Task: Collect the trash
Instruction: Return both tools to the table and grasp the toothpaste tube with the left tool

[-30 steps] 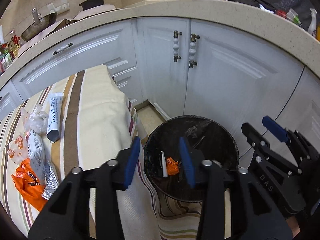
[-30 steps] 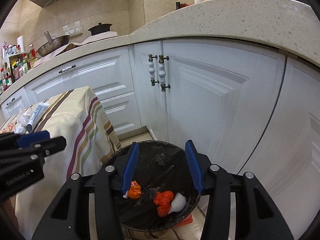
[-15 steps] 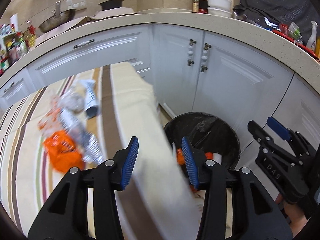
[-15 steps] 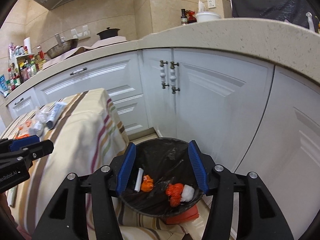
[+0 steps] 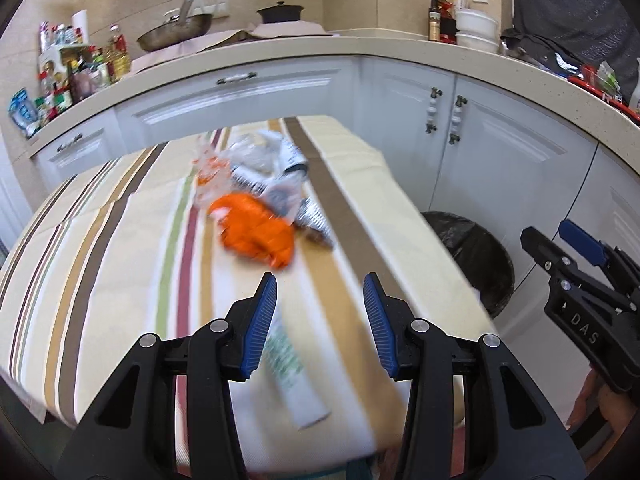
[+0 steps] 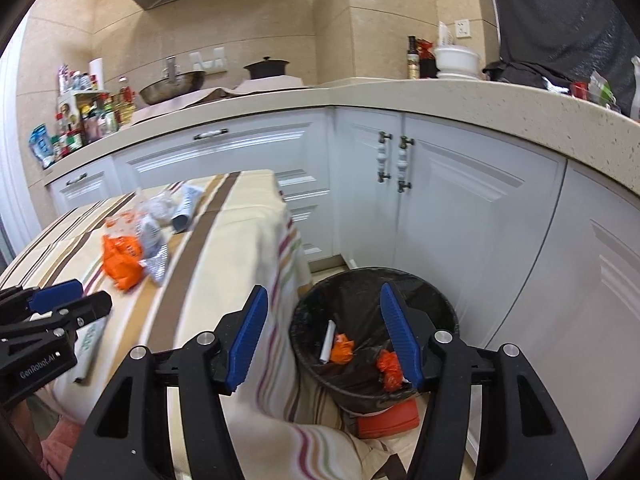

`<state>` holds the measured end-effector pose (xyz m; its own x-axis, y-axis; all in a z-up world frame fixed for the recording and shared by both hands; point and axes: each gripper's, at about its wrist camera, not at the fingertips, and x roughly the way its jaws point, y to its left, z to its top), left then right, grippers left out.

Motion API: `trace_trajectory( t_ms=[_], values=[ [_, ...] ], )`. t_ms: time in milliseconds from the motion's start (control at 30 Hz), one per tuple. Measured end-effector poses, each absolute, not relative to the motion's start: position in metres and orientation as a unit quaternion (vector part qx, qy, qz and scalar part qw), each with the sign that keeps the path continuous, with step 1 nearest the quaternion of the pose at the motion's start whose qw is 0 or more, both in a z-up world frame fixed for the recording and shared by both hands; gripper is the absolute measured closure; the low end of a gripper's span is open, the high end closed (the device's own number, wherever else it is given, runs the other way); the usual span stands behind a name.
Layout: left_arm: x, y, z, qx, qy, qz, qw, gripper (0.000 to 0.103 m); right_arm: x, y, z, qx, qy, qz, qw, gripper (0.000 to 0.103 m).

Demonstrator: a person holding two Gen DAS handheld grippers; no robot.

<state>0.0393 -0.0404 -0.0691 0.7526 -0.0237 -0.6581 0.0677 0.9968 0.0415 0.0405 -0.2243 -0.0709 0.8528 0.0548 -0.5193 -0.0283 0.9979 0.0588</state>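
My left gripper [image 5: 320,316] is open and empty above the near part of the striped table [image 5: 120,280]. A white tube with green print [image 5: 296,384] lies just below it. Farther back lies a pile of trash: an orange wrapper [image 5: 256,232], silver foil packets [image 5: 312,220] and clear plastic [image 5: 212,168]. My right gripper [image 6: 324,336] is open and empty above the black bin [image 6: 444,312], which holds orange scraps [image 6: 344,354] and a white stick [image 6: 327,342]. The pile also shows in the right wrist view, with the orange wrapper [image 6: 120,260] at the left.
White cabinets [image 6: 460,216] stand behind the bin under a stone counter [image 6: 440,96] with bottles, bowls and a pan. The tablecloth hangs down beside the bin [image 6: 280,280]. An orange box [image 6: 384,422] lies at the bin's foot.
My left gripper has swung left from over the bin to over the table, facing the trash pile. My right gripper has risen and pulled back a little, still over the bin.
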Motion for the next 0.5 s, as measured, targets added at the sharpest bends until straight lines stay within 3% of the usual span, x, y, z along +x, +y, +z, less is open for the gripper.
trace_trajectory(
  t_ms=[500],
  values=[
    [0.017, -0.025, -0.099, 0.032, 0.379, -0.012, 0.925, 0.052, 0.021, -0.204, -0.069, 0.018, 0.265, 0.043, 0.963, 0.044]
  ],
)
